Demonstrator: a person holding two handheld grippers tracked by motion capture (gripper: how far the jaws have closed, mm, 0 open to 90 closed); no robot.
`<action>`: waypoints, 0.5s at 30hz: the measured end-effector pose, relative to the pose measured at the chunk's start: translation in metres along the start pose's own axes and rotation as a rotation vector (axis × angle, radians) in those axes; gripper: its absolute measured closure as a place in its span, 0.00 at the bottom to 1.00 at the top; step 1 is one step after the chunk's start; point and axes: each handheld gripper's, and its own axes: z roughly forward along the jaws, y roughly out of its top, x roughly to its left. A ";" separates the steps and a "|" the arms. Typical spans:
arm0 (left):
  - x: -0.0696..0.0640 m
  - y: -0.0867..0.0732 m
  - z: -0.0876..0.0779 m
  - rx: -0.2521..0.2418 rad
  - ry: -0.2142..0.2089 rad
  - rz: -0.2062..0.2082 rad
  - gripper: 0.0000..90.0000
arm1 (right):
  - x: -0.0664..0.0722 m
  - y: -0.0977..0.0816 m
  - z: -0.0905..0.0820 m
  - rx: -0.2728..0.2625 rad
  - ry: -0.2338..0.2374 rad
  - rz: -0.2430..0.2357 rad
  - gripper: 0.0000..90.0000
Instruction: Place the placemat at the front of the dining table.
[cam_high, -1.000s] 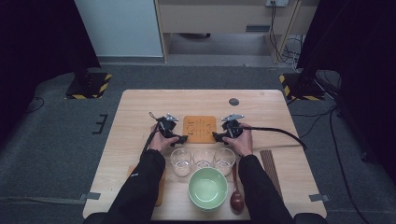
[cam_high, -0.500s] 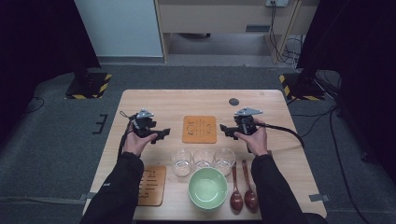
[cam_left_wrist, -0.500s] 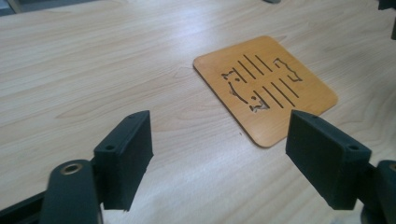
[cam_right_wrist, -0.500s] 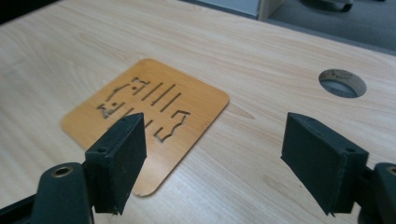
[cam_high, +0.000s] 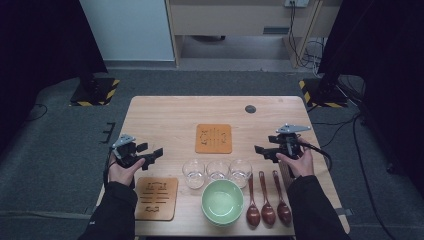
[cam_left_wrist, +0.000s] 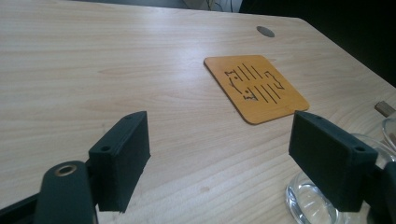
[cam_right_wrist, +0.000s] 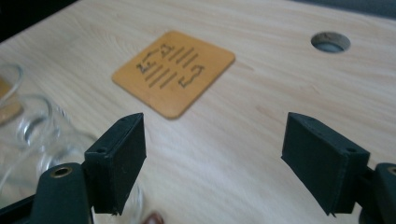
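Note:
A square orange-brown coaster (cam_high: 213, 138) with cut slots lies flat at the table's middle. My left gripper (cam_high: 157, 152) hovers near the left edge, pointing right toward the coaster (cam_left_wrist: 256, 88). Its jaws have just been opening and stand wide with nothing between them (cam_left_wrist: 219, 158). My right gripper (cam_high: 259, 150) hovers at the right side, pointing left, open and empty (cam_right_wrist: 215, 163), with the coaster (cam_right_wrist: 173, 72) ahead of it. Three clear glasses (cam_high: 217, 171) stand in a row in front of the coaster, between the two grippers.
A second coaster (cam_high: 156, 197) lies at the front left under my left forearm. A green bowl (cam_high: 222, 201) sits at the front edge, with three wooden spoons (cam_high: 267, 200) to its right. A round cable hole (cam_high: 250, 108) is at the back right.
Both hands have drawn apart from beside the middle coaster, the left gripper to the left edge and the right gripper to the right, and both have risen a little.

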 end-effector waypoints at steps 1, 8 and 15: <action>0.000 -0.001 -0.002 0.005 -0.001 0.001 0.23 | -0.001 -0.003 -0.005 0.011 -0.010 0.000 0.23; 0.003 -0.015 -0.017 -0.006 -0.005 -0.046 0.20 | -0.005 -0.017 -0.027 -0.047 -0.034 0.047 0.08; 0.002 -0.030 -0.029 0.054 -0.030 -0.082 0.12 | -0.005 -0.034 -0.045 -0.095 -0.014 -0.023 0.00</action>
